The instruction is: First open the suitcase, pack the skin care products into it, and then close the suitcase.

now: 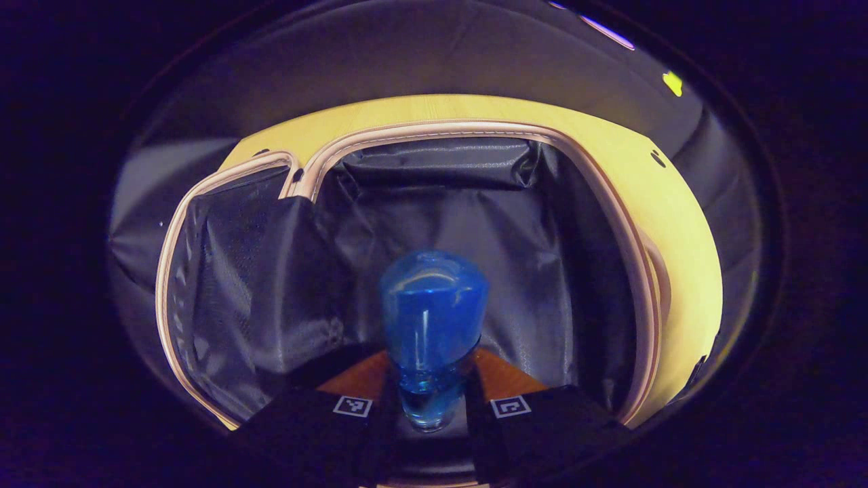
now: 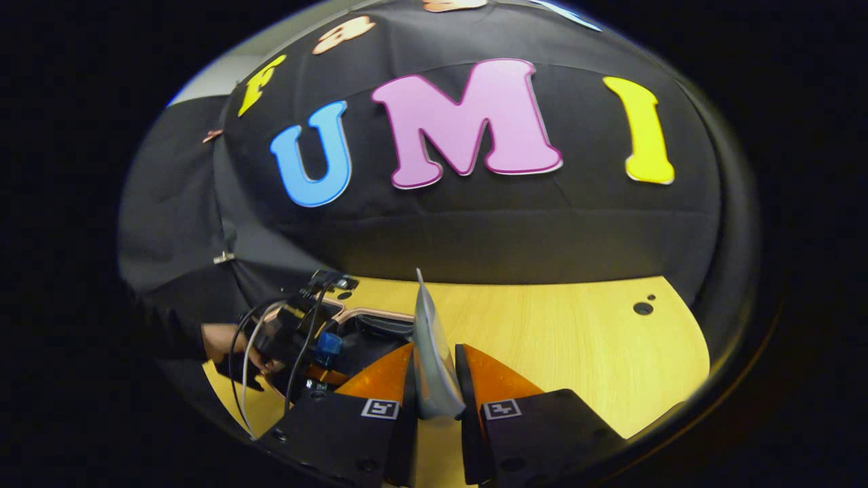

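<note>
- In the left gripper view, the open suitcase [image 1: 475,224] lay on a pale wooden table [image 1: 678,224], its two halves side by side and joined at a hinge near the upper left.
- The left half [image 1: 224,285] was shallow and lined with dark mesh fabric that wrinkled in soft folds; a pale pink piped rim curved around it.
- The right half [image 1: 529,257] was a deeper compartment lined with smooth, slightly shiny dark cloth, creased at the far wall, with the same pink rim running along its right side beside the table's wood.
- The left gripper [image 1: 432,400] was clamped on a blue translucent bottle [image 1: 434,318], a finger pressing each side of its narrow lower part; the rounded glossy body pointed forward over the deep compartment's floor, whose lining lay bare on both sides of it.
- In the right gripper view, a hand [image 2: 227,342] at far left held the other gripper with its cables over the suitcase [image 2: 366,325], the blue bottle [image 2: 329,346] showing small there.
- The right gripper [image 2: 434,400] was closed on the suitcase lid's edge [image 2: 430,352], a thin grey curved panel standing upright between its fingers.
- To the right, the smooth wooden table [image 2: 576,352] stretched bare to its curved edge, with small dark holes near the far corner, and the black cloth wall behind.
</note>
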